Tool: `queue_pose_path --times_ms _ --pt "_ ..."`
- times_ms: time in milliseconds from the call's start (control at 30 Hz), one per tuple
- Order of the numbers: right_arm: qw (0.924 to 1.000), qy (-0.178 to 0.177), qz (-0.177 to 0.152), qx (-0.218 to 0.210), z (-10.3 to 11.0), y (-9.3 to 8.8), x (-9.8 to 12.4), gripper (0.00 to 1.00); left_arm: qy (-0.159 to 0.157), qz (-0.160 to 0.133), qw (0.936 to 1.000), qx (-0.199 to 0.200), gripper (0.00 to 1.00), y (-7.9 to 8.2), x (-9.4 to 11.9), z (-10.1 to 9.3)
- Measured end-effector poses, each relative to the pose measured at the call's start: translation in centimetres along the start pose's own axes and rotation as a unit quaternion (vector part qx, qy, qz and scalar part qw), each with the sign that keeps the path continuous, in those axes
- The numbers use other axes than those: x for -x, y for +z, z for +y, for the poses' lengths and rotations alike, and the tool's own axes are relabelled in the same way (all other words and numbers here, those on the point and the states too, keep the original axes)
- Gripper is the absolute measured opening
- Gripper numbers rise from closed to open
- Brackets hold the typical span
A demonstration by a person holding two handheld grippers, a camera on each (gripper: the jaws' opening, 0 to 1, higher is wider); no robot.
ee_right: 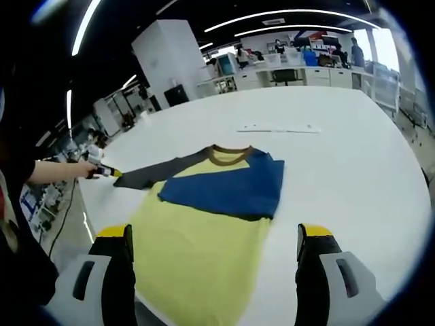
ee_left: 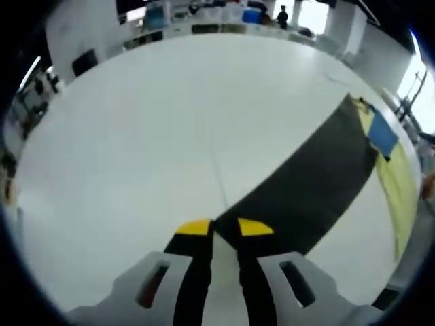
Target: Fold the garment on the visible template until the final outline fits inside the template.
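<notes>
Your left gripper [ee_left: 225, 227] fingers are closed on the dark sleeve [ee_left: 309, 187]; your right gripper [ee_right: 213, 239] fingers stand wide open over the shirt [ee_right: 204, 231] on the desk [ee_right: 353, 156]

Each tool [ee_left: 225, 227] [ee_right: 214, 234] has black jaws capped with yellow tips, rising from pale grey slotted housings.

Left gripper view: camera sits low, close over the white table [ee_left: 156, 149], looking along its own jaws across the tabletop toward far desks; the garment [ee_left: 319, 176] runs off to the right, its dark sleeve end just at the jaw tips. Right gripper view: camera higher, set back from the garment [ee_right: 211, 224], facing down its length from hem to collar. Shared by both: the same table, the garment and its dark sleeve.
</notes>
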State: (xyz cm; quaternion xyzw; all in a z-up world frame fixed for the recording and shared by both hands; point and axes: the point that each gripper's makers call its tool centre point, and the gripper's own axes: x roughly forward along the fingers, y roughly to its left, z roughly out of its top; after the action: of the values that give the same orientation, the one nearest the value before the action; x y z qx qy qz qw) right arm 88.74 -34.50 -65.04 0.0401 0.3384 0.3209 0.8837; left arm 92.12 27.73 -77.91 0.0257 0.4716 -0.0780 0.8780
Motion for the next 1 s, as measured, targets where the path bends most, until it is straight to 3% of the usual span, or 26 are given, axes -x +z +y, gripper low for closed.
queue_pose_path --times_ms 133,467,767,1000 --pt "1.0 -0.001 -0.003 -0.001 -0.1 0.1 0.3 0.99 0.004 0.0 1.0 0.002 0.0 0.0 0.0 -0.2" --pt "0.9999 -0.006 -0.007 -0.007 -0.2 0.0 0.9 0.99 0.025 -0.005 0.9996 0.007 0.0 0.6 1.2 -0.4" --pt "0.9998 -0.004 -0.02 -0.008 -0.1 0.4 1.4 0.99 0.03 -0.005 0.999 0.032 0.0 2.0 4.0 -1.5" --pt "0.9994 -0.002 -0.032 -0.011 0.1 0.7 2.1 0.96 0.018 -0.009 0.9986 0.049 0.0 3.1 6.9 -3.9"
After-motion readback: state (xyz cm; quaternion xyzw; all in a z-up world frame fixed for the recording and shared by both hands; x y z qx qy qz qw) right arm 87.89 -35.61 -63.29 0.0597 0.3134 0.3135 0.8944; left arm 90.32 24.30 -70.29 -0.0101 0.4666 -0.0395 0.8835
